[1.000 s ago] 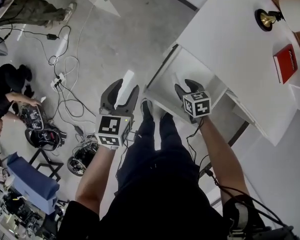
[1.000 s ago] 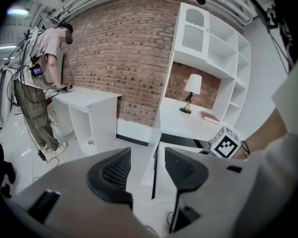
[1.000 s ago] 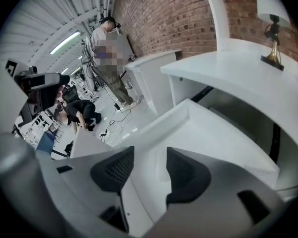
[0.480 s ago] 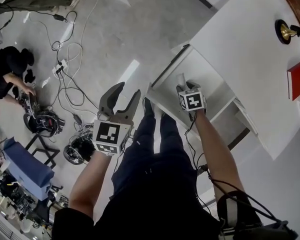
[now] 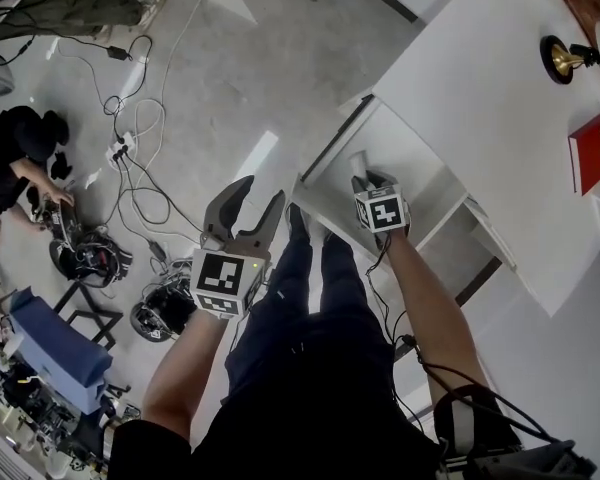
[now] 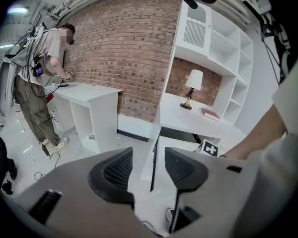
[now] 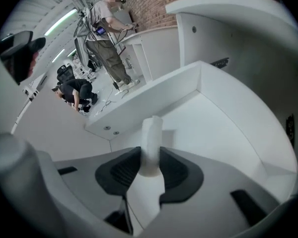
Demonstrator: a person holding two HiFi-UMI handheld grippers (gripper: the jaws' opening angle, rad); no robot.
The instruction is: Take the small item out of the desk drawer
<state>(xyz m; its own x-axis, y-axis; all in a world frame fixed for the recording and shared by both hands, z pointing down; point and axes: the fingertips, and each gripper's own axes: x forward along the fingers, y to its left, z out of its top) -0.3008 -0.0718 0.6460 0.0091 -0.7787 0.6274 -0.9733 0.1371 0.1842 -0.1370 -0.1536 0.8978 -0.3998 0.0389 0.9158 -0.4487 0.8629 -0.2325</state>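
Observation:
The white desk drawer (image 5: 405,138) stands pulled open. A small white cylinder-like item (image 5: 359,160) stands upright in it near the front wall. My right gripper (image 5: 366,176) reaches down into the drawer; its jaws are closing on the item (image 7: 151,143) and both pads touch its sides. In the right gripper view the right gripper (image 7: 150,163) holds the item over the drawer floor (image 7: 223,133). My left gripper (image 5: 258,196) hangs open over the floor to the left of the drawer, with nothing between its fingers (image 6: 119,170).
The white desk top (image 5: 480,88) carries a red book (image 5: 591,153) and a brass lamp base (image 5: 558,60). Cables (image 5: 130,158) and gear lie on the floor at left, where a person (image 5: 20,158) crouches. My legs (image 5: 310,268) stand in front of the drawer.
The right gripper has gone further into the drawer and its jaws have closed in around the white item. The left gripper has drifted slightly and stays open.

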